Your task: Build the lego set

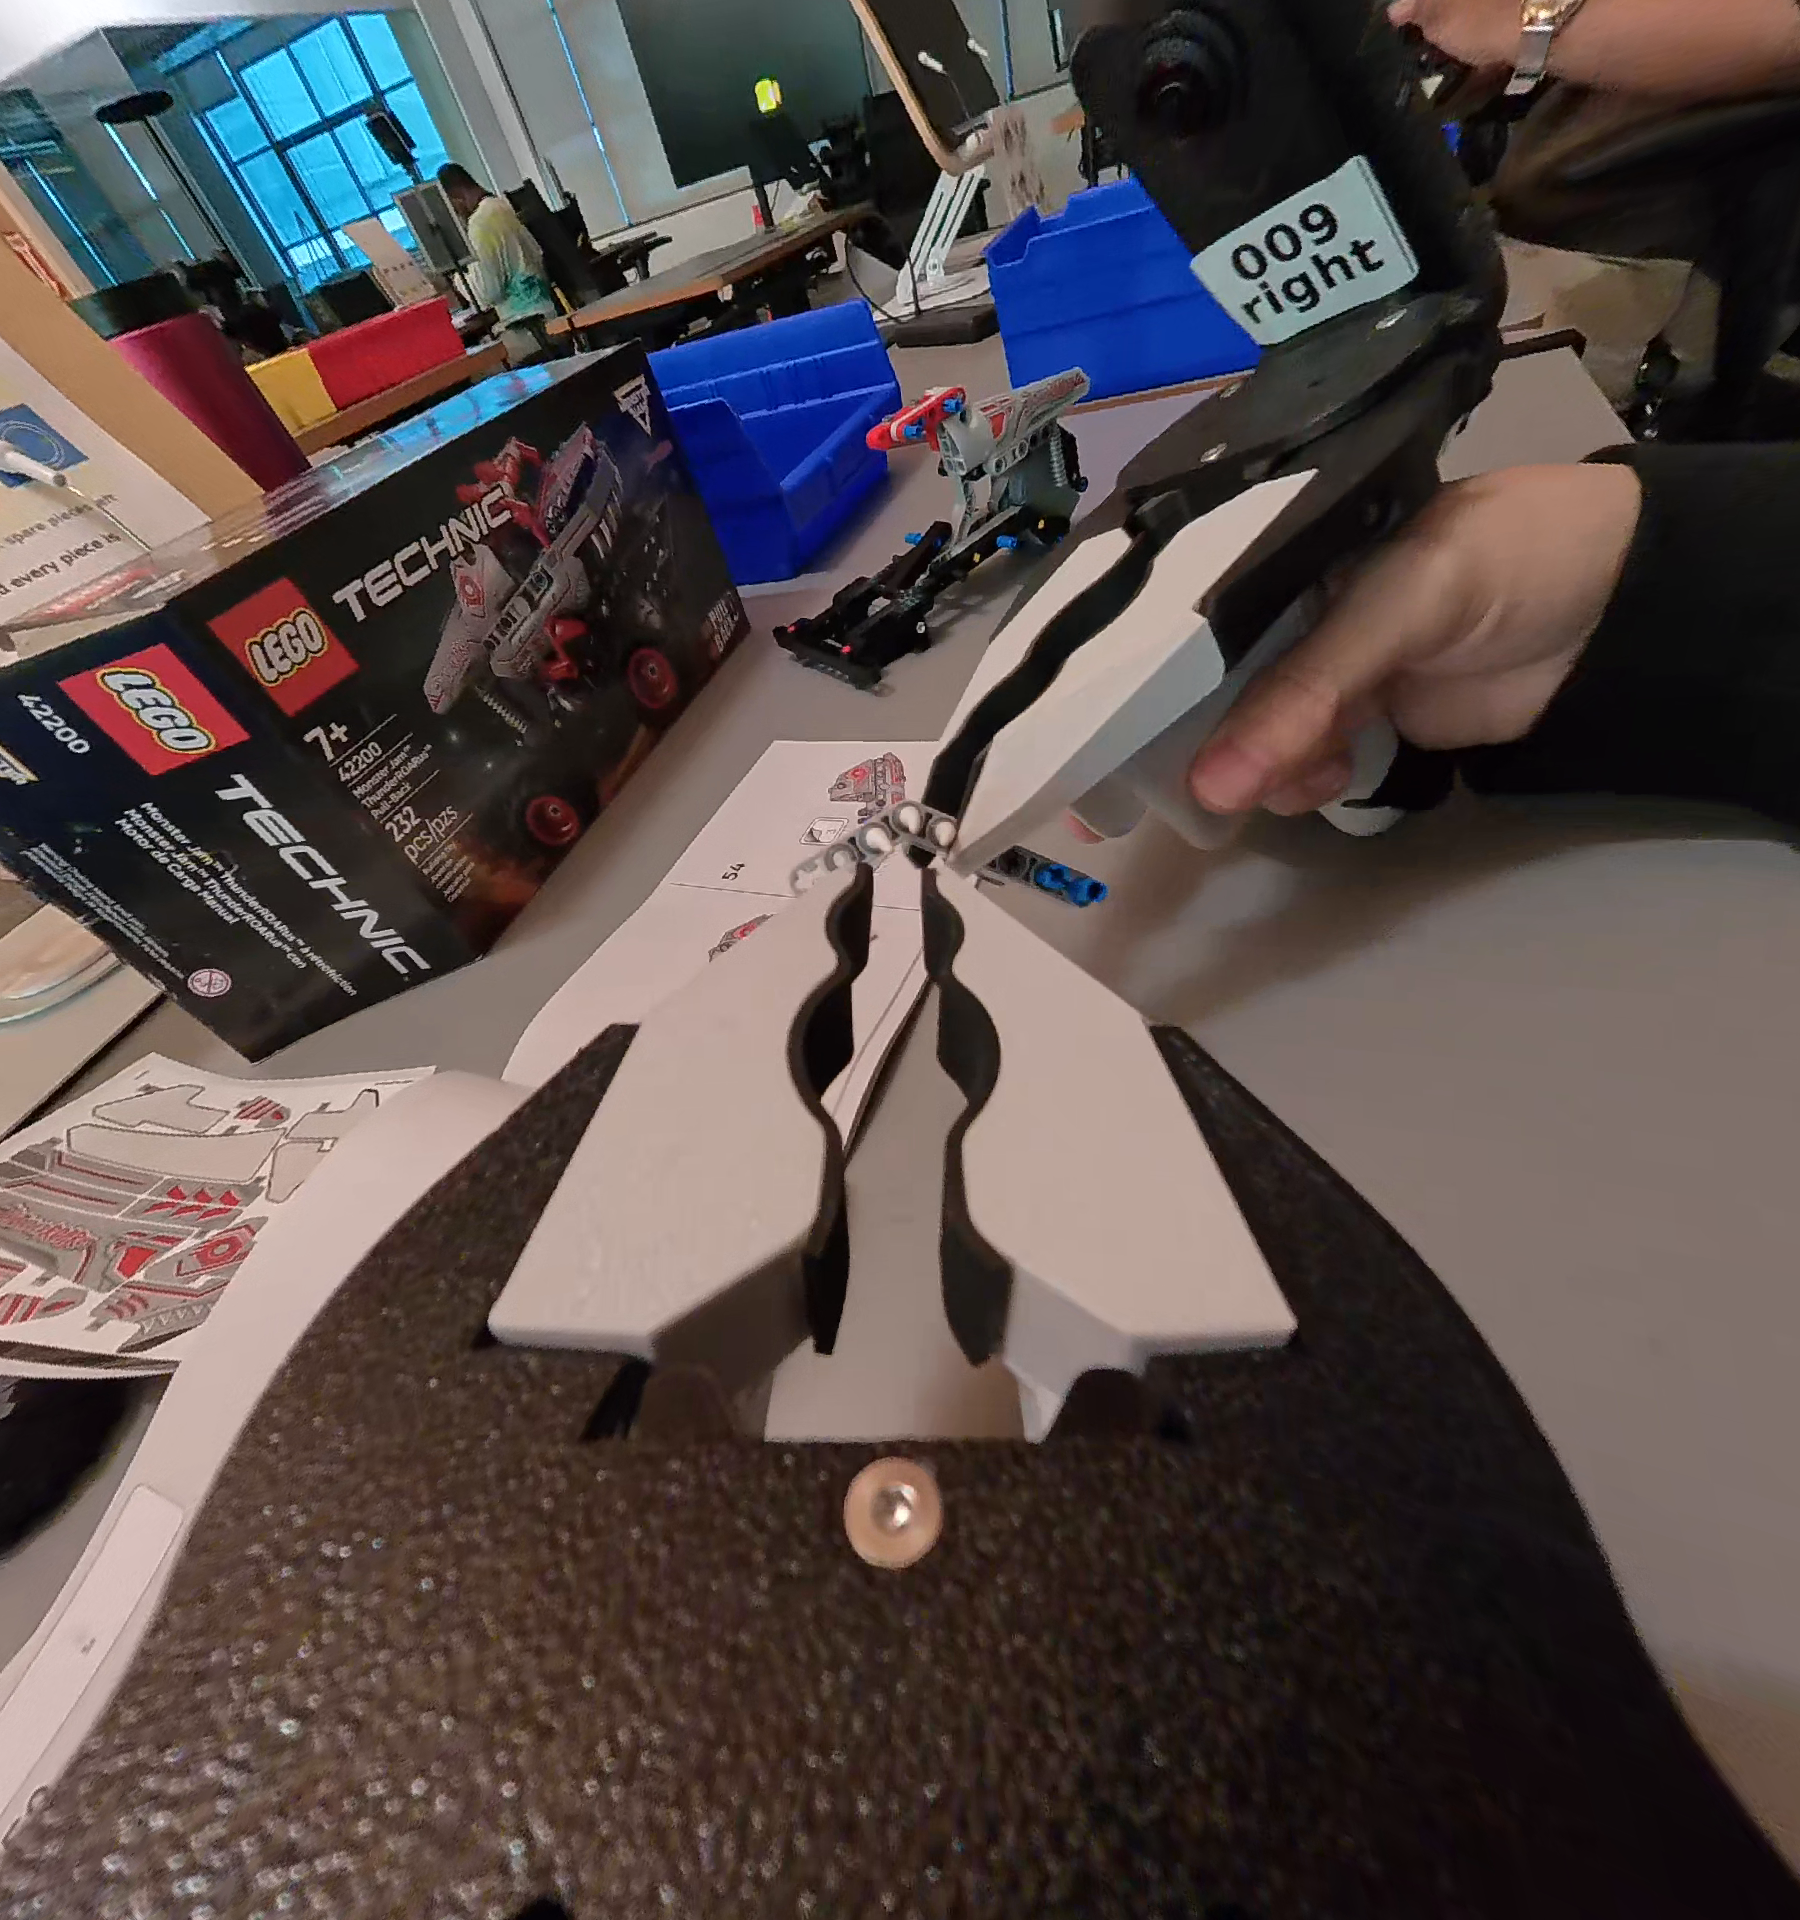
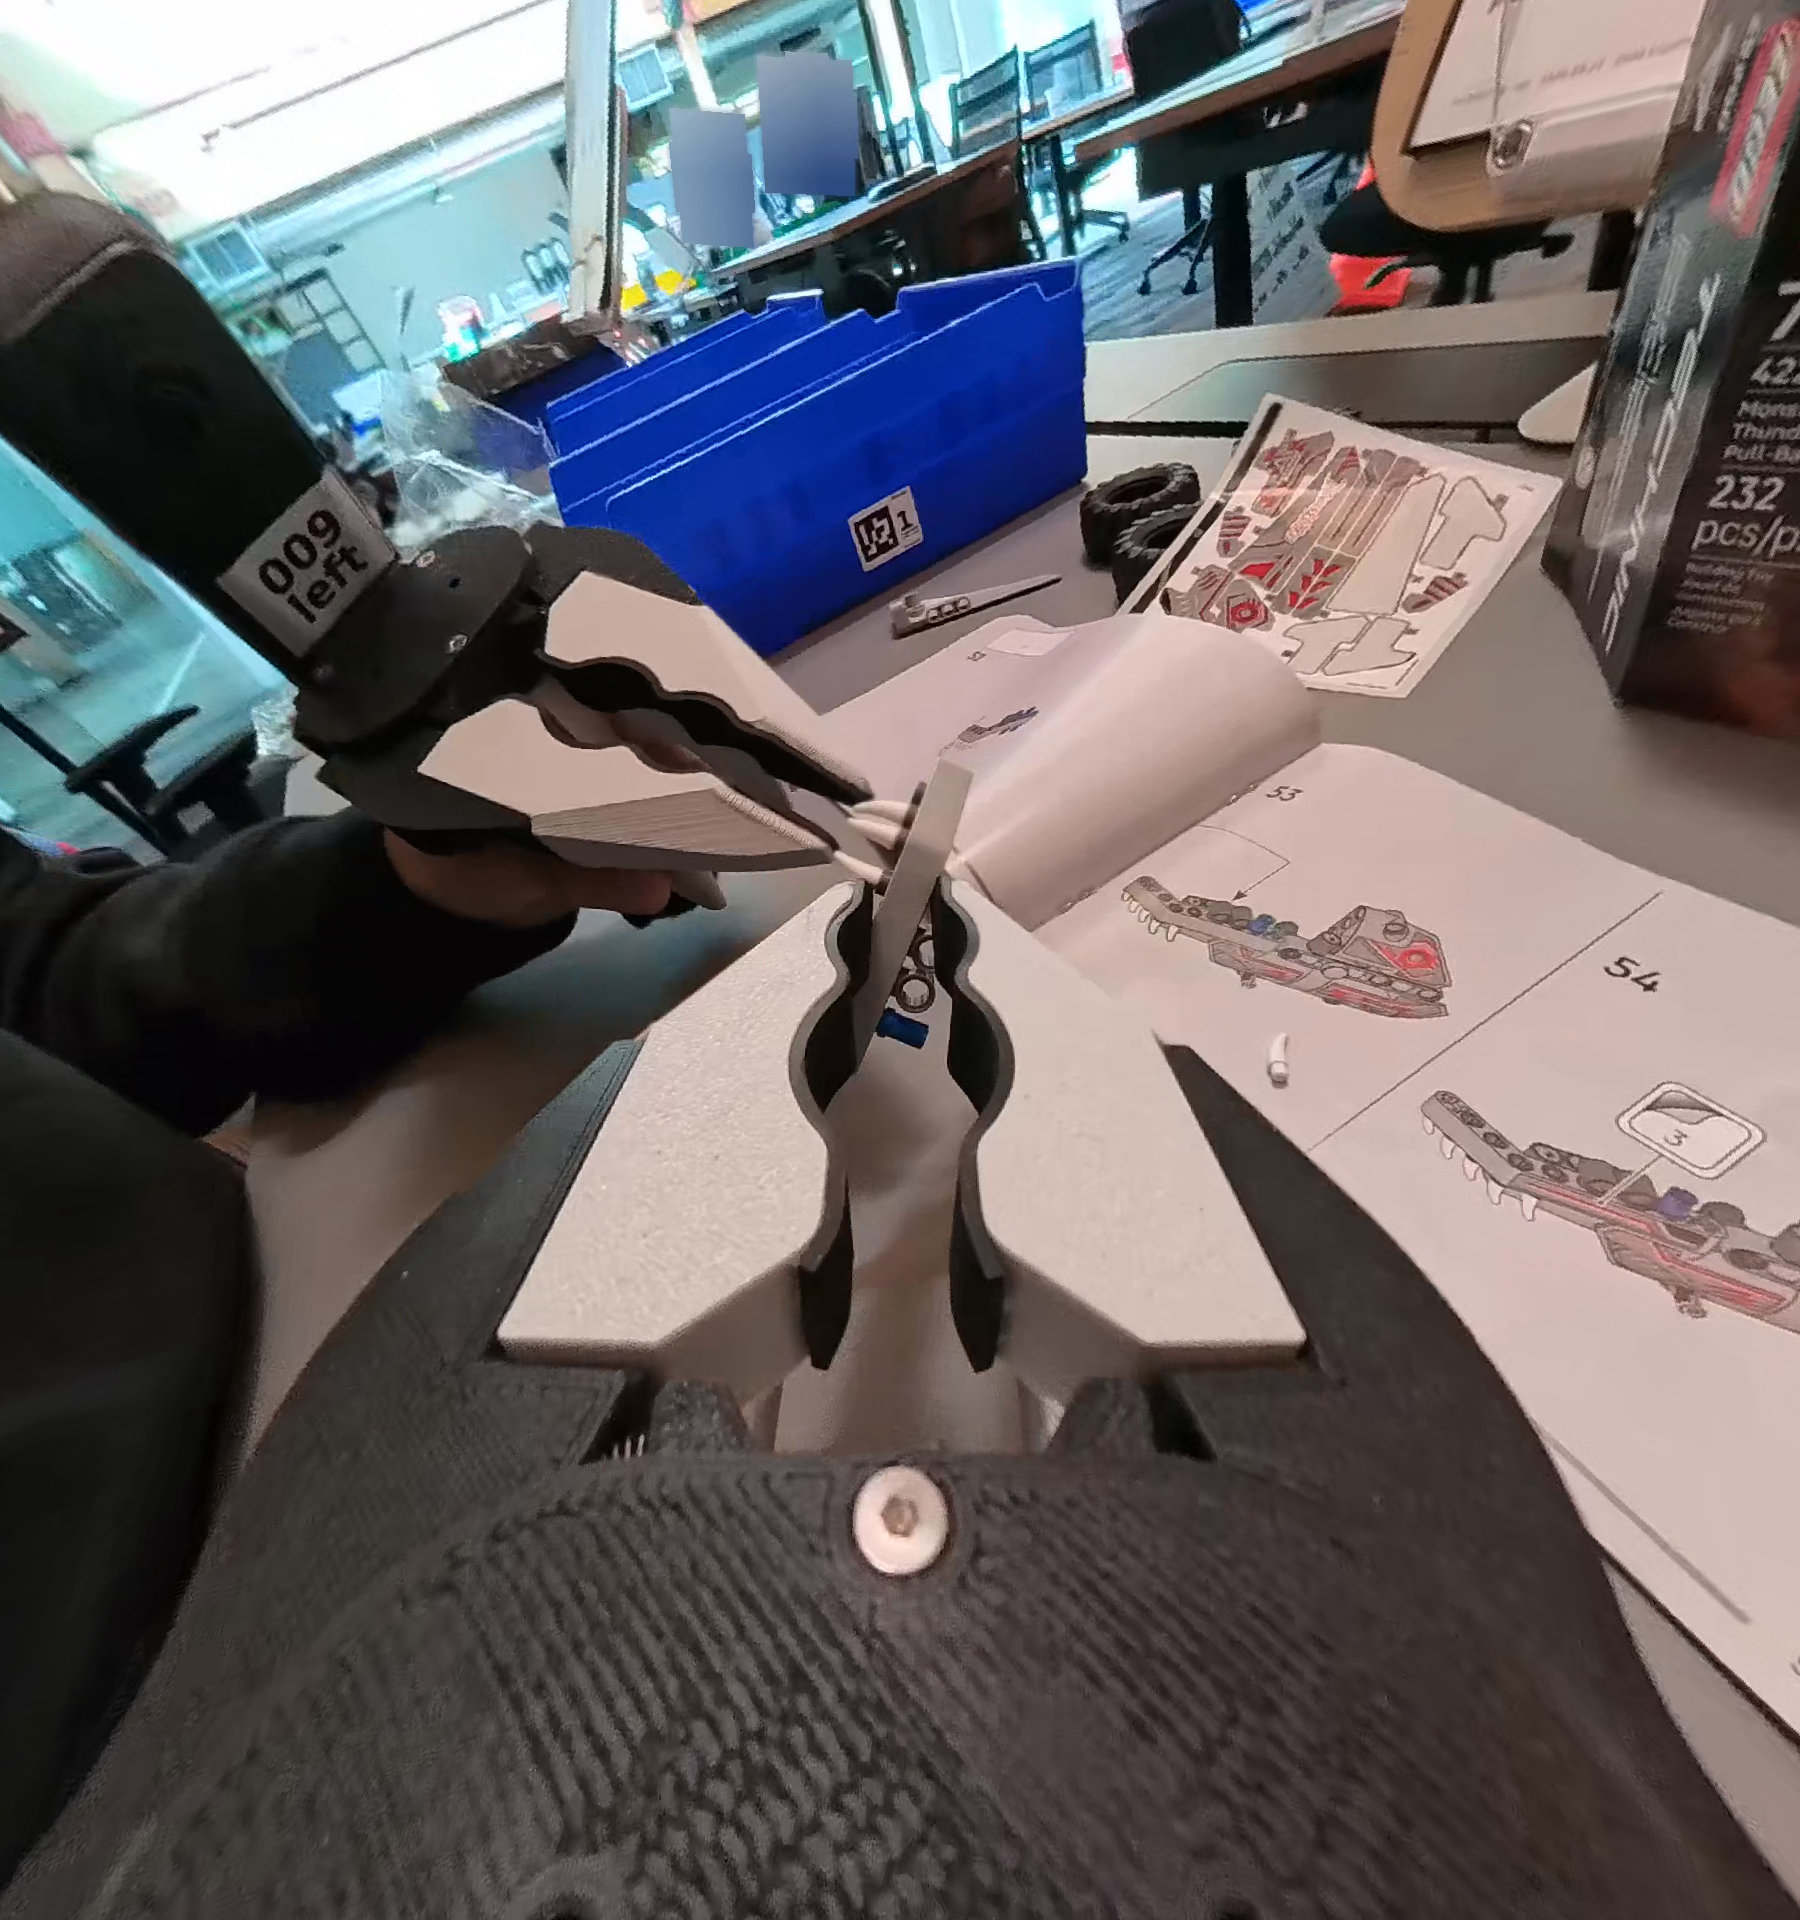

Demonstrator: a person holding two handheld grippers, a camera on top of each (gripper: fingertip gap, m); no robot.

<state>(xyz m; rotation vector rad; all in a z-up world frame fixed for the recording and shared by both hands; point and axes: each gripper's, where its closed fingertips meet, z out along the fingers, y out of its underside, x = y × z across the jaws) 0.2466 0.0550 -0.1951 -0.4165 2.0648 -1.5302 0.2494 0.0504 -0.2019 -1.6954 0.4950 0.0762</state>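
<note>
My right gripper (image 2: 898,902) is shut on a long grey Technic beam (image 2: 925,831) and holds it edge-on above the open instruction booklet (image 2: 1395,935). In the left wrist view the beam (image 1: 834,854) shows its holes and small white teeth, with the right gripper (image 1: 940,836) clamped on its right end. My left gripper (image 1: 894,881) meets the beam from below, its fingers nearly closed. In the right wrist view the left gripper (image 2: 860,821) pinches a white tooth (image 2: 880,847) at the beam.
The Lego box (image 1: 356,748) stands left, a sticker sheet (image 1: 127,1216) before it. A part-built chassis (image 1: 969,520) and blue bins (image 1: 782,436) lie behind. Black tyres (image 2: 1135,509), a grey wedge piece (image 2: 969,603), a loose white tooth (image 2: 1280,1058) and a blue pin (image 1: 1057,881) lie around the booklet.
</note>
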